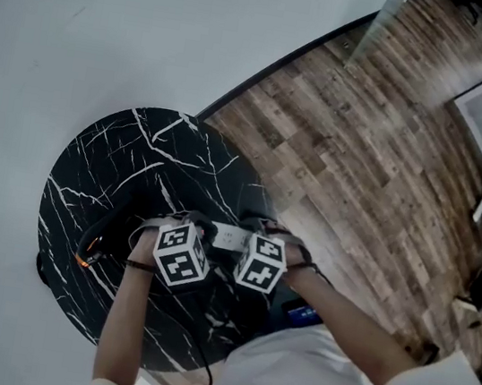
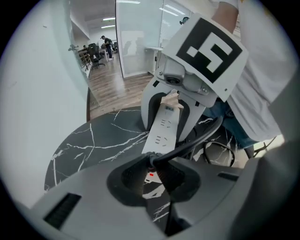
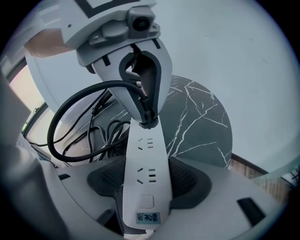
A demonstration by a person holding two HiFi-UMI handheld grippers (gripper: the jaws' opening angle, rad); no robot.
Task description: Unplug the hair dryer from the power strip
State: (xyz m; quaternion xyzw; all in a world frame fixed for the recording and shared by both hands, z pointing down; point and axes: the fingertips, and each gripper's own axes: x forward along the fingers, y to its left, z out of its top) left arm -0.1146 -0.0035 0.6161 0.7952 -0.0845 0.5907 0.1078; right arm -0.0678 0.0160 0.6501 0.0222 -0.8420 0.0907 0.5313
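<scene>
Left tongs point(image 2: 155, 180) clamped on black plug point(image 2: 164, 169) at one end of the white power strip point(image 3: 144, 140). Right tongs point(image 3: 149, 182) grip the strip's switch end. Marbled desk point(image 1: 118, 168) beneath.

Left gripper point(image 2: 152, 174), right gripper point(image 3: 146, 180) — jaws clamped

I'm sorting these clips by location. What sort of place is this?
Probably an open-plan office: glass partitions, desks with office chairs in the background, and wood-plank flooring around a round black marble table.
</scene>
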